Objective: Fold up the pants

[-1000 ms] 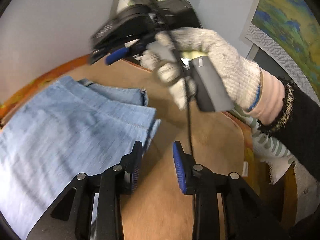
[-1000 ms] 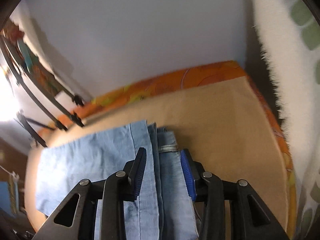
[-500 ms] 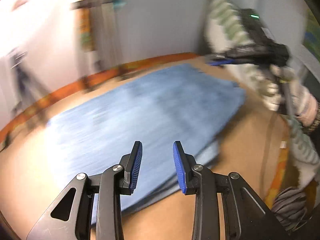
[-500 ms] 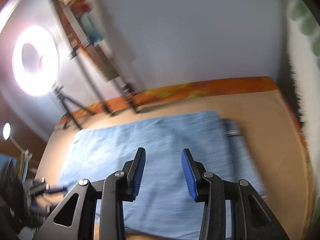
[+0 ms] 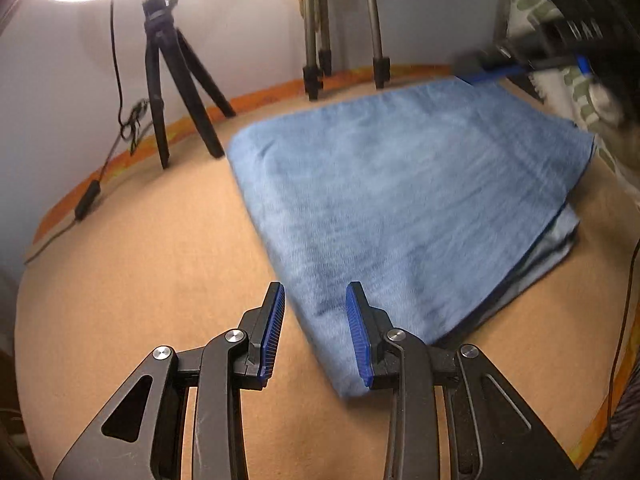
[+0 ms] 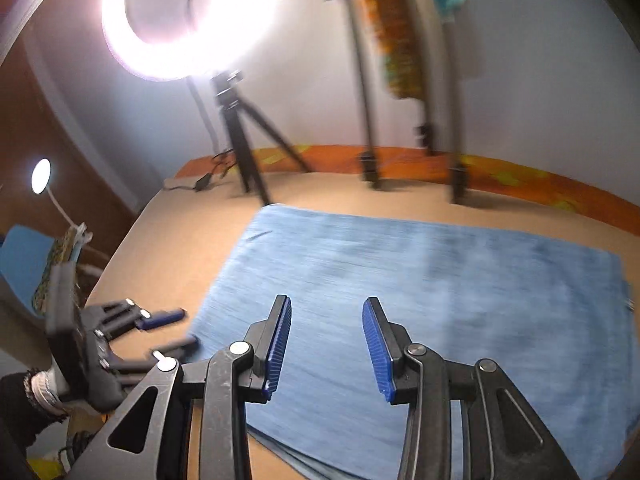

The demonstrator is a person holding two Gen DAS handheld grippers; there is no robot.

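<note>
- Pants (image 5: 404, 200) lie flat on the tan counter (image 5: 140, 280) as a folded blue denim slab, layered edges showing along the near right side, so a fold looks already made.
- Left claw (image 5: 316, 332) is spread and grips nothing; it hangs just over the slab's near corner, a likely place to catch the cloth for another fold.
- Right claw (image 6: 326, 344) is also spread and empty, poised above the middle of the denim, probably ready to pin or smooth it.
- Ring light (image 6: 188, 16) on its black tripod (image 6: 244, 152) stands at the counter's far edge, clear of the cloth.
- Motion blur hides finer seams.
</note>
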